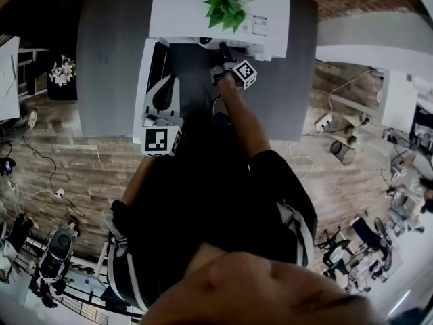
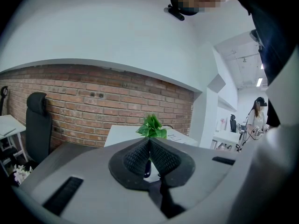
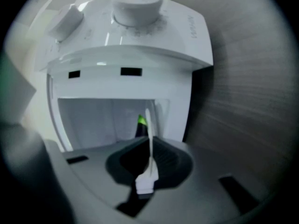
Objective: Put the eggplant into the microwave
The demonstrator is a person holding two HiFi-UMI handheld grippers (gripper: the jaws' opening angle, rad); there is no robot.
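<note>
The white microwave (image 1: 203, 15) stands at the far edge of the grey table (image 1: 108, 66), its door (image 1: 144, 80) swung open to the left. My right gripper (image 1: 221, 48) reaches into the opening. In the right gripper view the microwave (image 3: 154, 45) fills the frame and the open cavity lies straight ahead. The dark eggplant (image 3: 139, 129), green stem forward, sits between the jaws of my right gripper (image 3: 148, 141), which is shut on it, its tip inside the cavity. My left gripper (image 1: 164, 88) hovers by the open door. It is shut on nothing (image 2: 149, 143) and points over the microwave's top.
A green plant (image 1: 223, 2) stands on top of the microwave and also shows as a plant (image 2: 151, 126) in the left gripper view. A brick wall (image 2: 93, 106) lies behind. A dial (image 3: 137, 3) sits on the microwave's panel. Table surface (image 3: 252, 92) runs right of the microwave.
</note>
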